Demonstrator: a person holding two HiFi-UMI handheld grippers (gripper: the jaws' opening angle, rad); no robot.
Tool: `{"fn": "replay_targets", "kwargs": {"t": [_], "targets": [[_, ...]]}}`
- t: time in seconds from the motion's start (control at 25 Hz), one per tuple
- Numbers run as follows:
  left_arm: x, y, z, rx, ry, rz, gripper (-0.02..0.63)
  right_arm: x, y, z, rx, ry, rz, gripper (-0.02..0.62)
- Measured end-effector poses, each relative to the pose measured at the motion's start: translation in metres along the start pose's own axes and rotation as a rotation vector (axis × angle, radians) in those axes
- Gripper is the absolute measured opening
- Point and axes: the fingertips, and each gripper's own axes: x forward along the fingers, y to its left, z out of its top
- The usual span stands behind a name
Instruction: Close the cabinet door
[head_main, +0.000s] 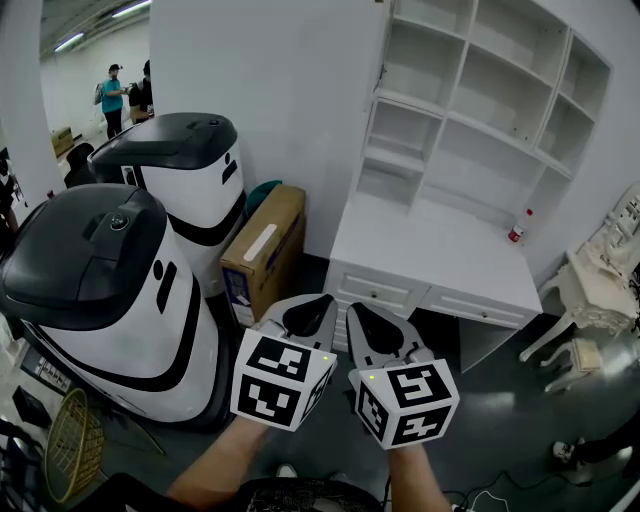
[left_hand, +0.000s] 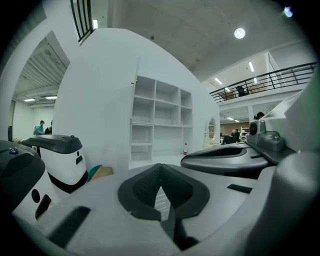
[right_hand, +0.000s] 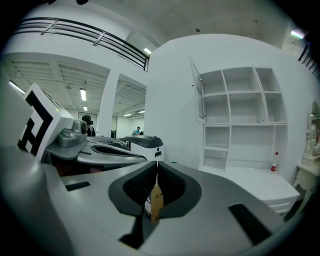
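Note:
A white shelf cabinet stands on a white desk against the wall. Its narrow door hangs open at the upper left corner and shows edge-on. My left gripper and right gripper are held side by side in front of the desk, well short of the cabinet. Both point toward it, roughly level. In the left gripper view the left gripper is shut with nothing held. In the right gripper view the right gripper is shut and empty.
Two large white-and-black machines stand to the left, with a cardboard box beside them. A red-capped bottle sits on the desk's right end. A white chair is at the right, a wicker basket at lower left.

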Motion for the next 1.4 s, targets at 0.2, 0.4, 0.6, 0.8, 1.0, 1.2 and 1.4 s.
{"fn": "replay_targets", "kwargs": {"t": [0.2,0.4,0.6,0.8,1.0,1.2,1.4], "targets": [[0.003,0.005,0.002,0.002,-0.001,-0.009,0.011,0.007,-0.002,0.001,0.011,0.0,-0.007,0.021],[0.015,0.008,0.003,0.006,-0.001,-0.009,0.011,0.015,-0.01,0.001,0.017,-0.006,-0.004,0.021],[0.035,0.008,0.006,0.008,-0.001,0.004,0.011,0.026,-0.029,0.001,0.024,-0.013,0.008,0.021],[0.065,0.014,0.012,0.008,-0.004,0.033,0.011,0.044,-0.053,0.004,0.026,-0.024,0.036,0.02],[0.103,0.016,0.023,0.02,-0.006,0.058,0.011,0.063,-0.086,0.011,0.026,-0.043,0.069,0.02],[0.14,0.021,0.03,0.01,-0.011,0.088,0.011,0.083,-0.119,0.014,0.029,-0.044,0.099,0.018],[0.174,0.02,0.031,0.014,0.012,0.099,0.011,0.103,-0.147,0.015,0.038,-0.044,0.141,0.018]]}}
